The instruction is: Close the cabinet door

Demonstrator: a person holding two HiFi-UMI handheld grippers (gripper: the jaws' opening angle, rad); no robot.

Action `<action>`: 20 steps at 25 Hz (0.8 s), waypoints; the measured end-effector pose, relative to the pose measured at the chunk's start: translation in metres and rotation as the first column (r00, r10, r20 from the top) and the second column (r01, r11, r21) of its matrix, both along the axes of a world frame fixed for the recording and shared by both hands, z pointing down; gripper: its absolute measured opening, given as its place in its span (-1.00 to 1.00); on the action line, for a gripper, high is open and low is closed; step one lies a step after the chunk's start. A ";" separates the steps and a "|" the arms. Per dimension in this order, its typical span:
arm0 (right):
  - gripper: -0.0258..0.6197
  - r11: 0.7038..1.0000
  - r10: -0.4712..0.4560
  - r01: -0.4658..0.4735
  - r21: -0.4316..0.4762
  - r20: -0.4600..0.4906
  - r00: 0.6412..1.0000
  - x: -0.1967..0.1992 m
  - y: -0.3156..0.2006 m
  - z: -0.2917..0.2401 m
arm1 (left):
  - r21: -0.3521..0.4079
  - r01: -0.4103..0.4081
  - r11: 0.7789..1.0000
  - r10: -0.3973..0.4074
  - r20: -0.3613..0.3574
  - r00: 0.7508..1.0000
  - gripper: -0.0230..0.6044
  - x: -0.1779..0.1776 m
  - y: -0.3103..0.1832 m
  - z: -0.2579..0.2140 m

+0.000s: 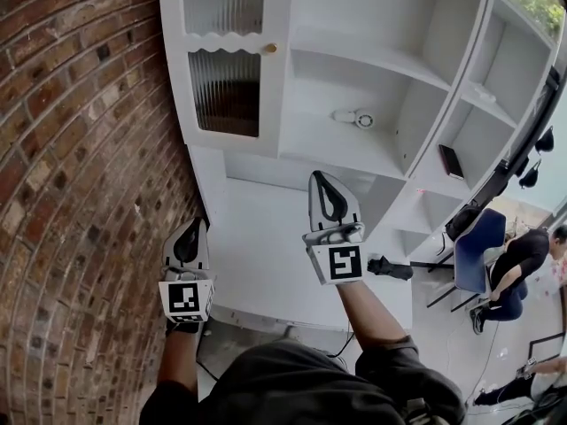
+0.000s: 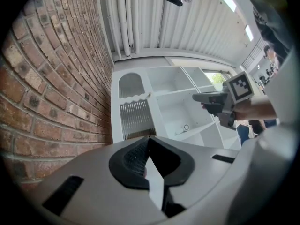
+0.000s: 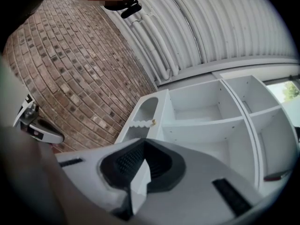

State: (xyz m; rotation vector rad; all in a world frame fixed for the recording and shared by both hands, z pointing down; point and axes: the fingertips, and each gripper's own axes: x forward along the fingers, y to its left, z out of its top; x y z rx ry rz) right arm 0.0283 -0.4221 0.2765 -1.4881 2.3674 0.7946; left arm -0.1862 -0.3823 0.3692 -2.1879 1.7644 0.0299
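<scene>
The white cabinet (image 1: 266, 264) stands against a brick wall. Its door (image 1: 229, 78), with ribbed glass panes and a small gold knob (image 1: 270, 49), lies flush with the cabinet front at the upper left. My right gripper (image 1: 324, 181) is shut and empty, held in front of the lower cabinet, below the open shelves and apart from the door. My left gripper (image 1: 194, 227) hangs lower left near the wall, shut with nothing in it. The door (image 3: 142, 112) and knob (image 3: 153, 122) show beyond the right gripper (image 3: 143, 146). The left gripper (image 2: 149, 140) view shows the door (image 2: 136, 117) and the right gripper (image 2: 198, 97).
A brick wall (image 1: 80, 166) runs along the left. Open shelves hold a small round white device (image 1: 354, 119) and a dark flat item (image 1: 451, 161). At the right are a blue chair (image 1: 477, 248), a seated person (image 1: 523, 259) and a black object (image 1: 390, 268) on the floor.
</scene>
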 end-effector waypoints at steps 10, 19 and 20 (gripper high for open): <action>-0.92 0.999 -0.004 0.003 -0.051 -0.021 1.000 0.004 0.014 0.035 | 0.011 -0.016 1.000 0.016 0.007 1.000 -0.92 0.009 0.003 -0.003; -0.92 0.997 -0.034 0.033 -0.076 -0.009 0.999 0.000 0.019 0.043 | 0.012 -0.010 1.000 0.010 0.007 1.000 -0.92 0.011 0.007 -0.003; -0.92 0.996 -0.034 0.034 -0.078 -0.008 0.999 0.000 0.019 0.043 | 0.011 -0.010 1.000 0.010 0.008 1.000 -0.92 0.011 0.007 -0.003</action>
